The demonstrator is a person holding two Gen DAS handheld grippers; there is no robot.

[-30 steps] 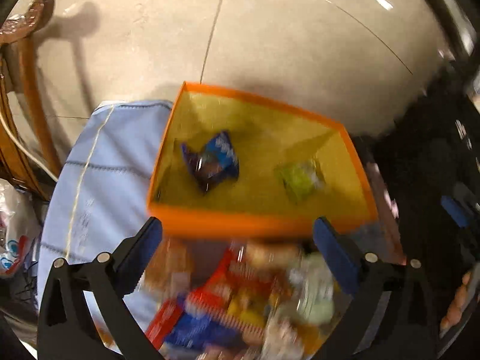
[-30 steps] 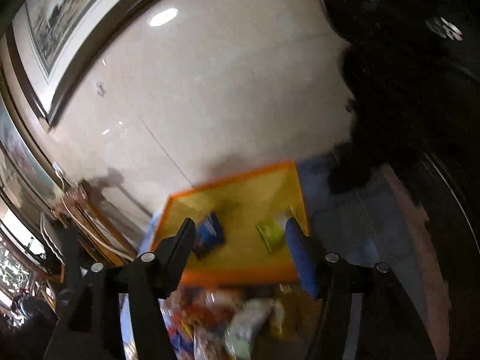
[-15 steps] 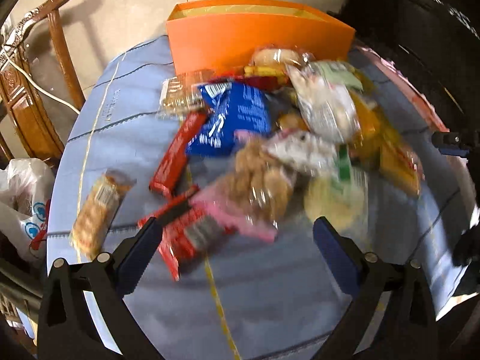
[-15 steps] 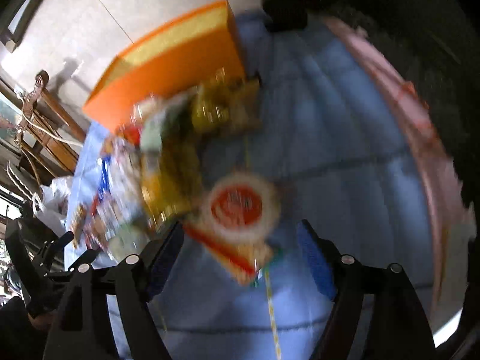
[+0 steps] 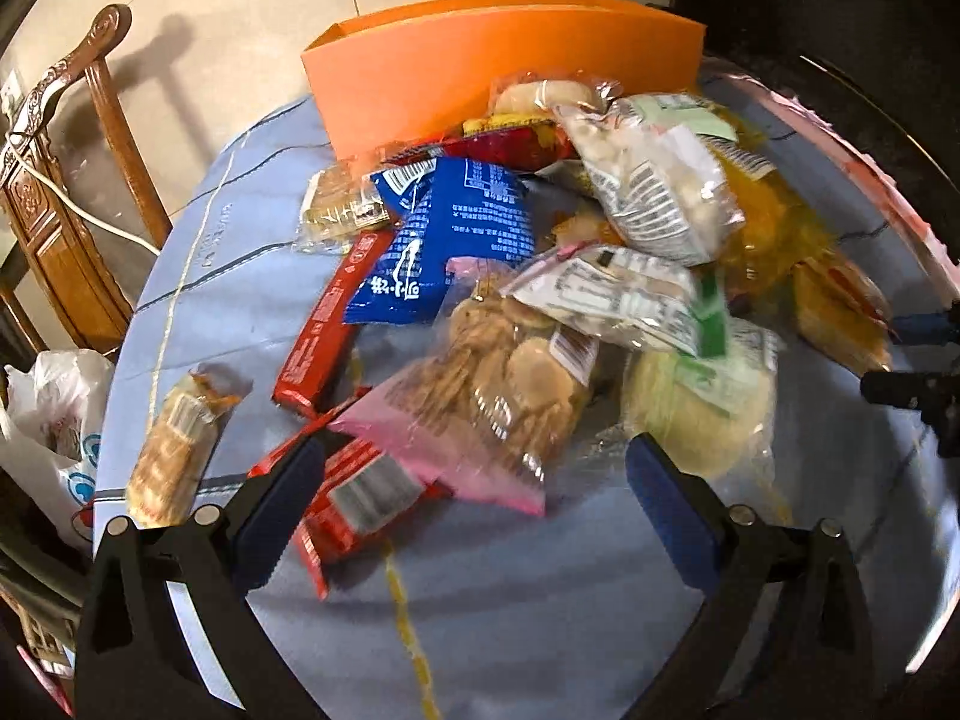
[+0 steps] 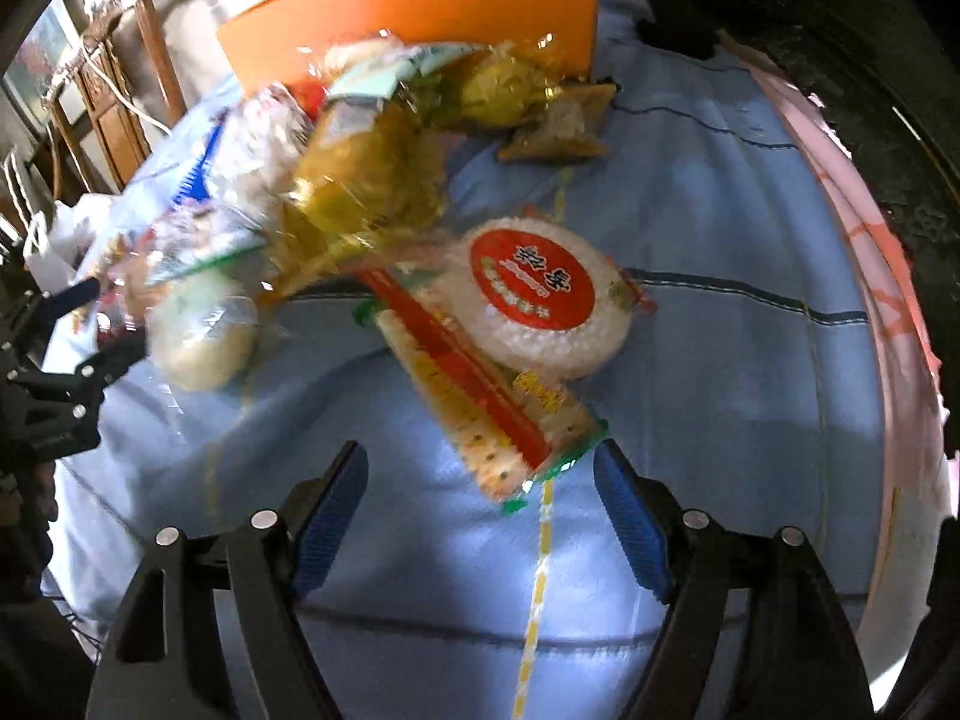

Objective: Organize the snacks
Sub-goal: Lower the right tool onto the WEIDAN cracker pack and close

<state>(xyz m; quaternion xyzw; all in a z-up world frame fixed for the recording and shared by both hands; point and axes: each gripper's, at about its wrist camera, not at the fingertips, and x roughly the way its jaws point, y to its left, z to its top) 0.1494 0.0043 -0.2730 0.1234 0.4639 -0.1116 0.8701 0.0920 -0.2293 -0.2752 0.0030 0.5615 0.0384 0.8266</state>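
Observation:
A pile of snack packets lies on a blue tablecloth (image 5: pixel 540 612) in front of an orange box (image 5: pixel 504 60), whose inside is hidden. My left gripper (image 5: pixel 474 492) is open and empty, its jaws either side of a pink-edged biscuit bag (image 5: pixel 492 396); a red wrapper (image 5: pixel 354 498) lies by the left finger. A blue packet (image 5: pixel 444 240) lies behind. My right gripper (image 6: pixel 480 510) is open and empty, just before a long cracker pack (image 6: pixel 480 390) and a round rice cake with a red label (image 6: pixel 540 294). The orange box also shows in the right wrist view (image 6: pixel 420 12).
A carved wooden chair (image 5: pixel 66 180) with a white cable stands left of the table. A white plastic bag (image 5: pixel 42 420) hangs at the left edge. A lone biscuit bar (image 5: pixel 174 438) lies apart on the left. The table's pink rim (image 6: pixel 888 300) curves along the right.
Both grippers have dropped from above the orange box and pulled back, and are now low over the cloth before the pile. Both stay open.

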